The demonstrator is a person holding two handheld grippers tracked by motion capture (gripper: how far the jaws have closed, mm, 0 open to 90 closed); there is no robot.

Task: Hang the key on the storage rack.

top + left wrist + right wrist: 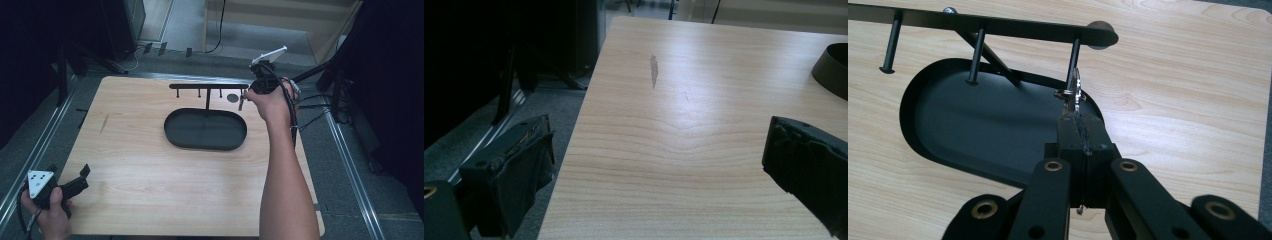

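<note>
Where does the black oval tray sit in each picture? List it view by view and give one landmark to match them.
High view: the black oval tray lies mid-table, under the black peg rack.
Left gripper view: a curved piece of its wall shows at the right edge.
Right gripper view: it spreads across the left and centre, beyond the shut right gripper.
Shared landmark: the light wooden tabletop.

Ahead of the right claw, the pale smooth wooden table (1188, 100) carries a matt black metal oval tray (973, 125); a small shiny metal key (1076, 92) glints.
</note>
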